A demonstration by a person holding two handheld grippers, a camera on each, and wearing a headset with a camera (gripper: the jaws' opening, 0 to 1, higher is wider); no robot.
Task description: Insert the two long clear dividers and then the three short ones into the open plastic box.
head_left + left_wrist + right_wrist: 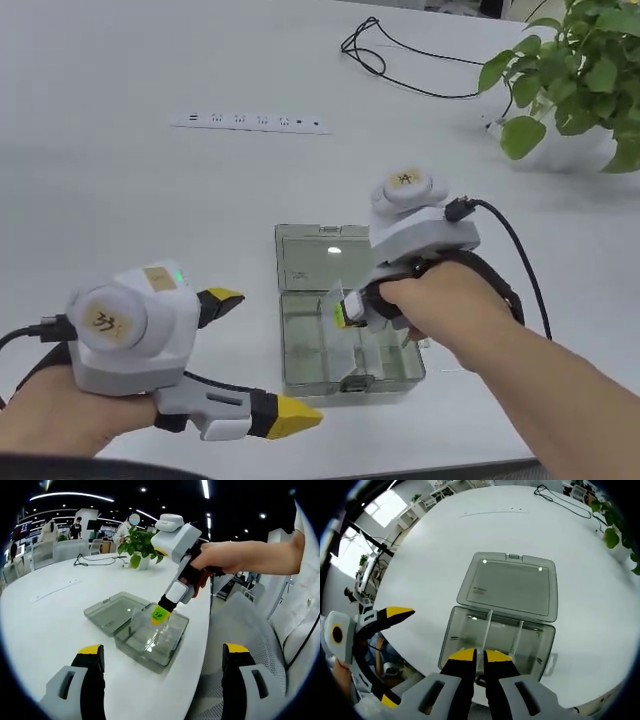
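Near the front edge of the surface (150, 200), right tongs (480, 654) pinch a clear divider (486, 627) partway into the open box (447, 635). The left tongs (272, 355) gape empty (nothing steadies the box), so a tilted divider may miss its slots and jam.

White bench (120, 200), edge curved. Open smoky-clear plastic box (300, 375) sits close to the near edge, right of centre. Its lid (320, 255) lies flat on the bench on the far side. White power strip (250, 122) lies mid-bench, well apart from the box. Black cable (400, 65) loops near the far edge. Potted plant (570, 70) stands at the far right corner.
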